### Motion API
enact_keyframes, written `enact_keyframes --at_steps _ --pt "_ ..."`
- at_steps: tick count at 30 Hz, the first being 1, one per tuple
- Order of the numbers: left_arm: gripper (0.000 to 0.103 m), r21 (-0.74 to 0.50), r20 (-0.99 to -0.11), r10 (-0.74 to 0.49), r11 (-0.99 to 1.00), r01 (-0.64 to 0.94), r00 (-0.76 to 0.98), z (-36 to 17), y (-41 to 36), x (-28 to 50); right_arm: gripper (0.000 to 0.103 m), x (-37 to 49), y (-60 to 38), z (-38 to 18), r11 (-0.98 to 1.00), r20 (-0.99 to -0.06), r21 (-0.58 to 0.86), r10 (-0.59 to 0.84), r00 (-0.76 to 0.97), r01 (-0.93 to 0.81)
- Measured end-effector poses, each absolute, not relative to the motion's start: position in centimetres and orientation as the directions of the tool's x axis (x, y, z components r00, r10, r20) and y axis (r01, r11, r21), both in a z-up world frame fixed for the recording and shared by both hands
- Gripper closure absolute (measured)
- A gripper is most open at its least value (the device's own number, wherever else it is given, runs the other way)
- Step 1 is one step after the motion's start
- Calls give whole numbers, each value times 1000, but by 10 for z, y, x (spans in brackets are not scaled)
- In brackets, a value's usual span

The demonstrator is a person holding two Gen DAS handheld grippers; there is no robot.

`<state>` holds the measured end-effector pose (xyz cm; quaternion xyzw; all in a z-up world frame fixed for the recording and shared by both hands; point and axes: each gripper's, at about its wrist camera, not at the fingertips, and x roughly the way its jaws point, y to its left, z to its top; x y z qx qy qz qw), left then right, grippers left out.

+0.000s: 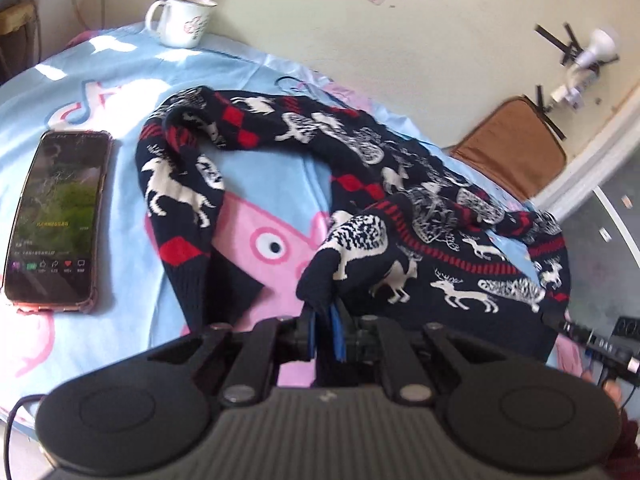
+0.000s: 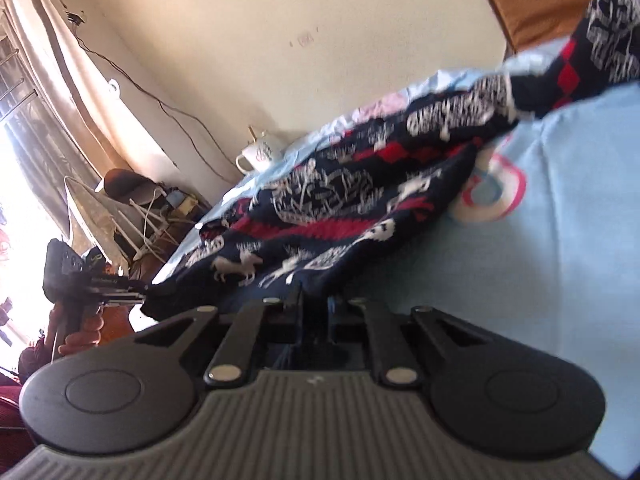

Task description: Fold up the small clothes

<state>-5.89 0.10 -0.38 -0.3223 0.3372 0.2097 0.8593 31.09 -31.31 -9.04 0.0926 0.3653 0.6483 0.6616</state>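
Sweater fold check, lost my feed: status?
Left tongs shut on sweater. Right tongs shut on its hem. Phone and mug nearby, clear.

Support: surface under light-blue cartoon-print cloth with pink pig. On it: navy knitted sweater, white deer, red diamonds; dark smartphone in pink case left; white enamel mug at far edge.

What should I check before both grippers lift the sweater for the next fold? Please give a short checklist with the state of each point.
1. Left gripper shut on the sweater edge: ok.
2. Right gripper shut on the sweater's hem: ok.
3. Sweater lies flat: not ok, the sleeve is twisted.
4. Phone apart from the sweater: ok.
5. Mug away from the sweater: ok.
6. How much cloth each gripper holds: cannot tell.
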Motion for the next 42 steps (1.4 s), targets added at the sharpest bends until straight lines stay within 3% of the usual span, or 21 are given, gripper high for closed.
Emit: enact_keyframes --at_steps 3,6,9,10,13,17,20,23,27,29,31,33,34,35,36,37,38,42 --pt "95 -344 -747 101 786 -513 657 5 -27 -57 90 313 -356 -50 193 -383 496 924 -13 -847" --pt "89 -268 -813 68 838 -475 579 -13 -48 -45 88 305 -381 -51 209 -519 436 853 -55 -876" --pt "84 -230 -831 92 841 -490 549 -19 -37 -46 73 303 -377 -72 287 -665 326 746 -3 -901" --pt "82 -225 -816 116 838 -497 566 -11 -29 -49 62 308 -378 -73 308 -667 299 744 33 -903" --pt "73 -146 -735 274 830 -539 621 35 -5 -52 61 337 -379 -55 355 -612 299 784 108 -886" --pt "59 55 -636 460 828 -558 620 74 33 -3 55 366 -342 -15 325 -492 179 847 202 -929" --pt "52 96 -636 428 869 -485 642 76 73 77 48 397 -281 3 291 -426 170 883 196 -941" --pt "51 146 -651 415 890 -431 636 52 106 163 40 432 -202 2 262 -422 225 894 149 -938" --pt "43 140 -678 362 918 -371 640 1 138 262 36 476 -96 -29 269 -510 221 851 124 -938" --pt "27 110 -705 322 930 -351 632 -22 149 294 36 492 -59 -50 275 -558 243 824 98 -930" --pt "19 92 -740 278 944 -318 613 -46 157 316 36 506 -31 -73 261 -597 277 801 47 -925" --pt "24 99 -764 266 949 -301 588 -65 158 325 36 514 -14 -91 246 -623 321 782 -9 -915" --pt "49 87 -771 246 955 -285 587 -70 158 325 36 517 -8 -99 240 -632 344 775 -35 -908" --pt "67 54 -781 200 966 -254 592 -75 157 324 37 517 -4 -107 234 -644 360 762 -59 -903" --pt "74 64 -762 210 966 -250 613 -74 153 320 38 513 -1 -112 220 -665 356 743 -81 -908" --pt "94 110 -744 244 963 -245 622 -73 148 318 54 509 1 -116 209 -673 324 736 -70 -923" --pt "94 147 -730 274 958 -248 626 -71 144 318 91 500 -2 -112 201 -669 258 743 -24 -945" --pt "94 221 -648 400 913 -342 648 -60 145 330 90 499 -3 -83 225 -552 181 829 91 -958"
